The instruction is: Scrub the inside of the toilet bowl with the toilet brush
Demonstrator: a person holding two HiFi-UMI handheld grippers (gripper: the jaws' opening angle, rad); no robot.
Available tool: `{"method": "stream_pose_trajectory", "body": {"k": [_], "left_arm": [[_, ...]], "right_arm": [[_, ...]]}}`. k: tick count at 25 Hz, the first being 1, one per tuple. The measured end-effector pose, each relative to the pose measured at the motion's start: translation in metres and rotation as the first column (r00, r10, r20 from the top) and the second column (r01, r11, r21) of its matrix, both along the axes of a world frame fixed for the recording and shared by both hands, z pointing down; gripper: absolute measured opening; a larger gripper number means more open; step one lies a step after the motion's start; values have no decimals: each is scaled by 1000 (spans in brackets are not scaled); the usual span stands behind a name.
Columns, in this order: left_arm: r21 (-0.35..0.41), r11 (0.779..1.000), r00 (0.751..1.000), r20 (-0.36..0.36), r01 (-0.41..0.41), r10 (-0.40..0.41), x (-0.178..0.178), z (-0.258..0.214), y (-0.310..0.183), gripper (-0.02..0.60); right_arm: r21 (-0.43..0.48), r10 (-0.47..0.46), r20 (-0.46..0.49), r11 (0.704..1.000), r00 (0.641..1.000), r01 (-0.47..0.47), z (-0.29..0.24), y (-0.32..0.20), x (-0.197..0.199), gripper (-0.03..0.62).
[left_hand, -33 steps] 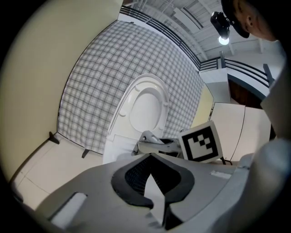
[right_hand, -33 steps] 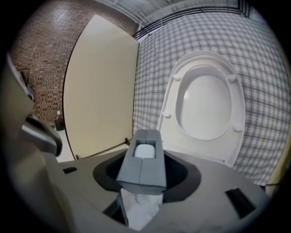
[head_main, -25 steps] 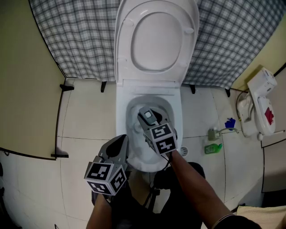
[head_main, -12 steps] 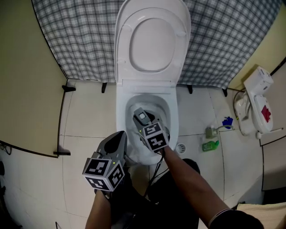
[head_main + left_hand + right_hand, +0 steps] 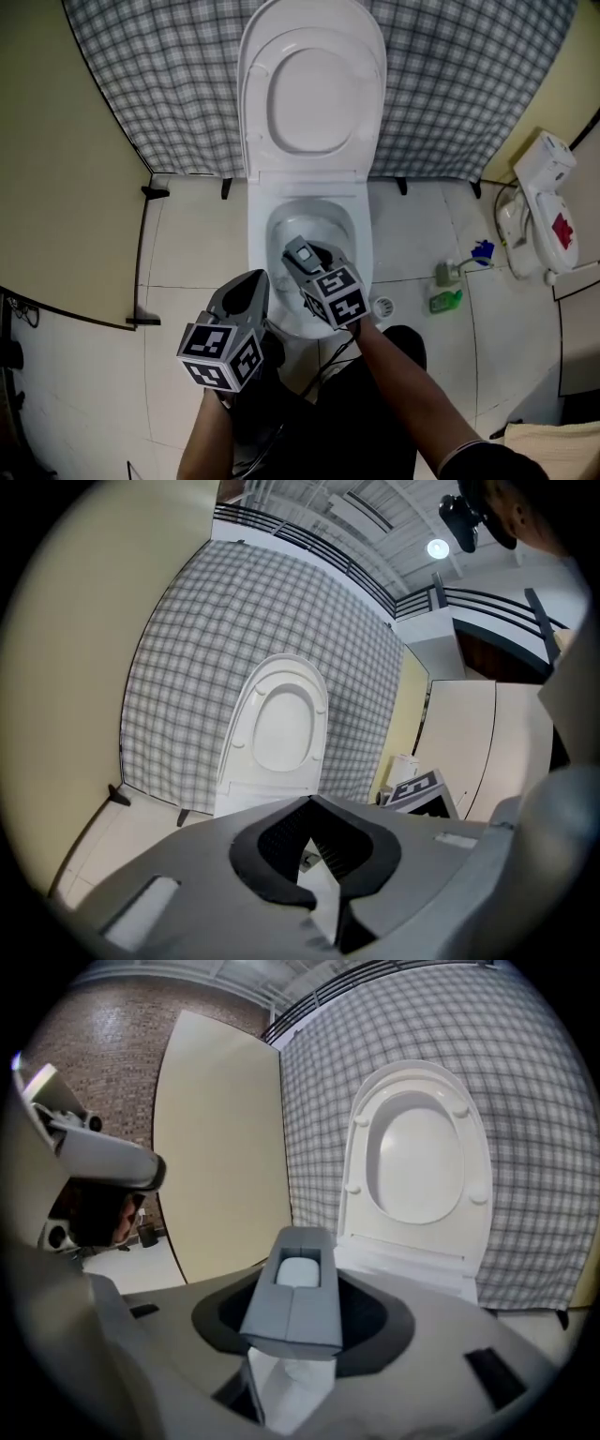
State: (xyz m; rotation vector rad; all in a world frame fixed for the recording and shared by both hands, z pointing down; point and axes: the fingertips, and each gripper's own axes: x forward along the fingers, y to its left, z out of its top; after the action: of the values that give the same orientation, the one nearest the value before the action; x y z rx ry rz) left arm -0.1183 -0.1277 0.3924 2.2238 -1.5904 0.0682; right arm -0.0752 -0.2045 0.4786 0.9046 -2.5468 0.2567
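Nearby, green bottle (image 5: pixel 446 301) beside toilet (image 5: pixel 360 234).

Jaws of the left hand-held gripper (image 5: pixel 311 803) closed tip to tip, raised toilet lid (image 5: pixel 281 726) ahead, checked curtain (image 5: pixel 183 677) behind

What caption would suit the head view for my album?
Right gripper holds the toilet brush handle over the toilet bowl; left gripper hangs shut and empty beside it.

right gripper (image 5: pixel 317 268) and its toilet brush (image 5: pixel 304 247) swung toward 9 o'clock in the toilet bowl (image 5: pixel 366 246), then back toward 5 o'clock
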Motion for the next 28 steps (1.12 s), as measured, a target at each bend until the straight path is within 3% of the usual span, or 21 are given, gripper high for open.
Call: {"method": "stream_pose_trajectory", "body": {"k": [5, 10, 15, 22, 28], "left_arm": [[-4, 1000, 1000, 6, 0, 0, 3, -8, 1, 9], [-22, 1000, 1000, 8, -9, 9, 10, -3, 6, 9], [-27, 999, 1000, 10, -16, 16, 17, 0, 9, 9], [-17, 1000, 1000, 22, -20, 21, 18, -7, 11, 9], [-6, 1000, 1000, 22, -22, 22, 24, -17, 21, 9]], "right_arm": [[-5, -37, -5, 999, 999, 37, 0, 22, -3, 209], [21, 48, -42, 999, 998, -47, 25, 2, 9, 209], [-16, 112, -79, 993, 990, -114, 51, -25, 31, 210], [-47, -31, -60, 998, 998, 29, 7, 47, 30, 209], [-73, -51, -99, 996, 994, 44, 6, 70, 32, 207]]}}
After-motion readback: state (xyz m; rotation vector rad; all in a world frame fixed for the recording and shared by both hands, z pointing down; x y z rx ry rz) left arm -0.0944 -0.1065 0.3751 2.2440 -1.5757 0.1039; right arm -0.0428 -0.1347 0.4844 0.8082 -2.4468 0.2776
